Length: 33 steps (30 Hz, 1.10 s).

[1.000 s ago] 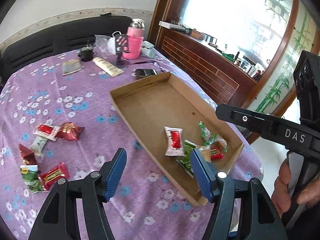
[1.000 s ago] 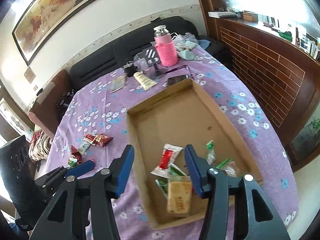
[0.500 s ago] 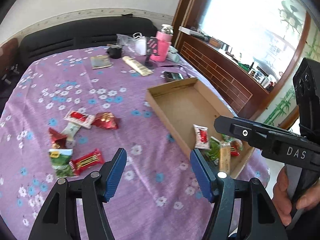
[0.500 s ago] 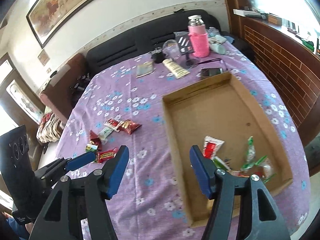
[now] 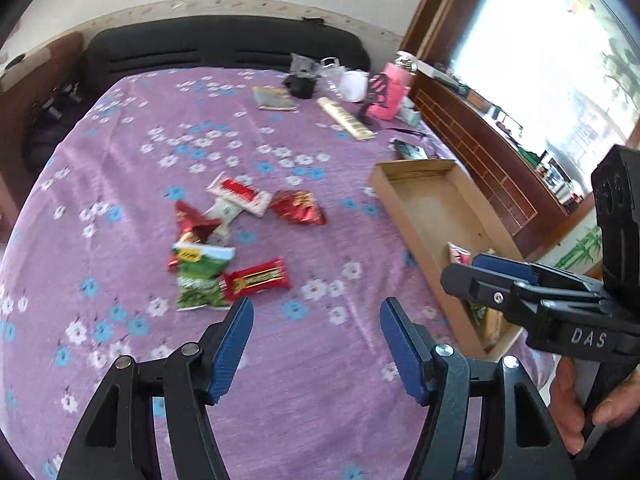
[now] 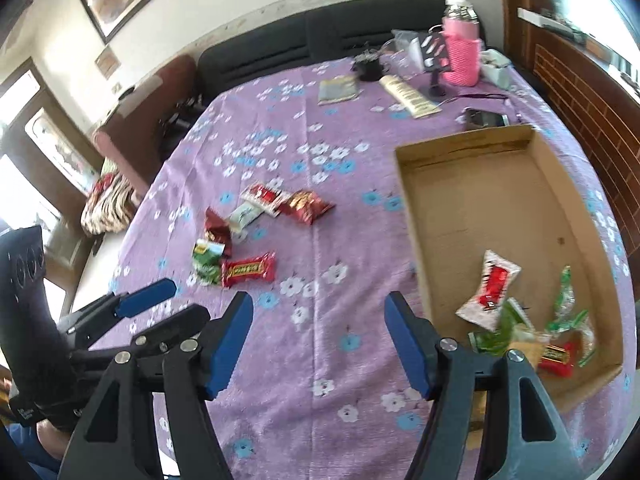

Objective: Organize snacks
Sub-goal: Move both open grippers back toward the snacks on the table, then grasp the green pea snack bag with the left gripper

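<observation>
Snacks (image 5: 224, 240) and box (image 6: 472, 148) on table (image 5: 120, 152)

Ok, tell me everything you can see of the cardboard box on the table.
The cardboard box is a shallow, open-topped brown tray with low walls, looking like plain corrugated card. It sits flat on the purple floral tablecloth, right of the loose snacks. Its far part is bare; several wrapped snacks, including a white-and-red packet, lie bunched at its near end. Neither gripper touches it.
</observation>
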Available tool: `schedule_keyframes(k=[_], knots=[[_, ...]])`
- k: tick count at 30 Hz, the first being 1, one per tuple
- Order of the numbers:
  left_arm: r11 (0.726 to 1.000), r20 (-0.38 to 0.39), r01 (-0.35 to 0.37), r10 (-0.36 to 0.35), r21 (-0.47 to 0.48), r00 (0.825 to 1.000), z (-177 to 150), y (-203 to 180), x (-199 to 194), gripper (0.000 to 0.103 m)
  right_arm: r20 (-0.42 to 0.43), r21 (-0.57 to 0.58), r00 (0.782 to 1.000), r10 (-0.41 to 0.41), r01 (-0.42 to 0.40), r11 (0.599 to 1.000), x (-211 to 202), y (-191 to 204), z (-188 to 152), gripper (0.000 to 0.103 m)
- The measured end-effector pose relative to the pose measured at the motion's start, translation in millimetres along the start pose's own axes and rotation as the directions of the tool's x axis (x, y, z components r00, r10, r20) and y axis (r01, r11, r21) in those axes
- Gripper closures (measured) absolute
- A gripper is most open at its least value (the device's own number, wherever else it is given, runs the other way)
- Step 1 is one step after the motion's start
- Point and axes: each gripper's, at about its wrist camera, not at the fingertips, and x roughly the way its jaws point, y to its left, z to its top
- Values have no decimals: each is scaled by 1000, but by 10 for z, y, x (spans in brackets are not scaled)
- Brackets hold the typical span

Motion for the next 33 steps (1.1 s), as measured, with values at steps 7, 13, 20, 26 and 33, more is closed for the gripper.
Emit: schedule_keyframes(k=[7, 13, 20, 26, 33], knots=[[996, 10, -59, 60, -74, 998, 15, 419, -55, 34, -49, -6, 998, 24, -25, 1000, 166, 91, -10, 36], [987, -8, -96, 96, -129, 995, 72, 823, 29, 34, -81, -26, 996, 30, -32, 999, 271, 162, -24, 36], [988, -42, -62, 57, -144, 998, 203, 946, 289, 34, -98, -5, 995, 16, -16, 1000, 328, 81, -30, 36], [996, -90, -73, 68, -52, 994, 270, 721, 603, 34, -93, 1, 996, 4, -4, 1000, 321, 23, -34, 36], [991, -128, -109, 99, -75, 987, 247, 879, 872, 70, -85, -14, 996, 10, -12, 1000, 315, 10, -17, 36]])
